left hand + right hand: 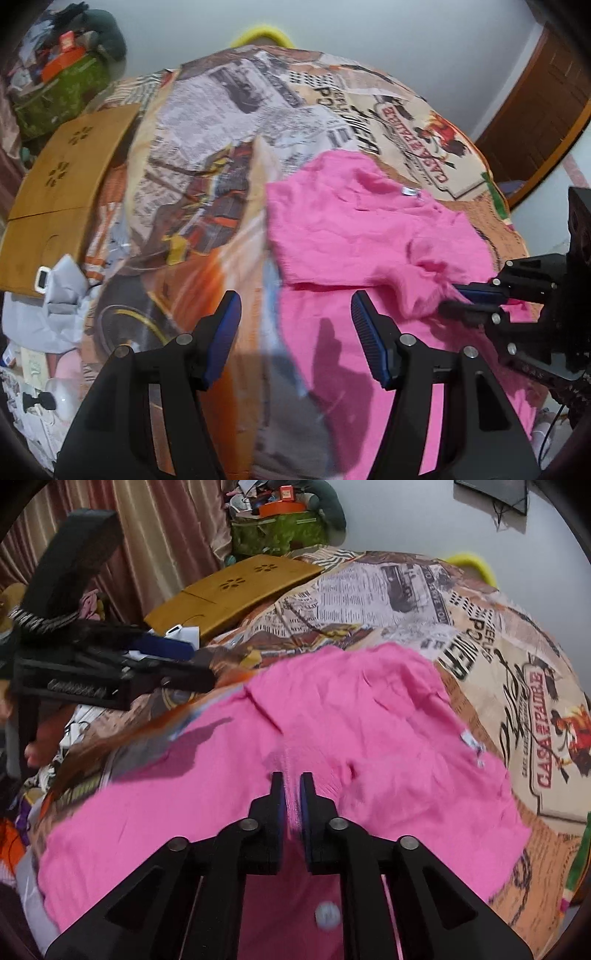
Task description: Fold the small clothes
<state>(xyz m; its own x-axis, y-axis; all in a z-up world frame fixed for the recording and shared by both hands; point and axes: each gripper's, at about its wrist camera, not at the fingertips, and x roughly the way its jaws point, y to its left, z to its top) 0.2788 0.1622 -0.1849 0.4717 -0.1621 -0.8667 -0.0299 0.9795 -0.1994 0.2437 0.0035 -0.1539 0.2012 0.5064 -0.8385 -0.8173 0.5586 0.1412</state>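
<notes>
A bright pink garment [351, 229] lies spread on a newspaper-print bedspread [221, 129], partly folded, with a white label [408, 191] near its neck. My left gripper [295, 299] hovers open over the garment's left edge, and nothing is between its blue pads. My right gripper [448, 297] comes in from the right, low on the cloth. In the right wrist view its narrow jaws [291, 775] pinch a thin ridge of the pink garment [351, 709]. The left gripper [203, 662] shows at the upper left, off the cloth.
A wooden lap tray [66, 173] lies on the bed's left side, with a grey-white bag [62, 291] below it. A green box [280, 531] piled with clutter stands by the curtain [166, 535]. A brown door [546, 103] is at the right, and a yellow object [264, 33] behind the bed.
</notes>
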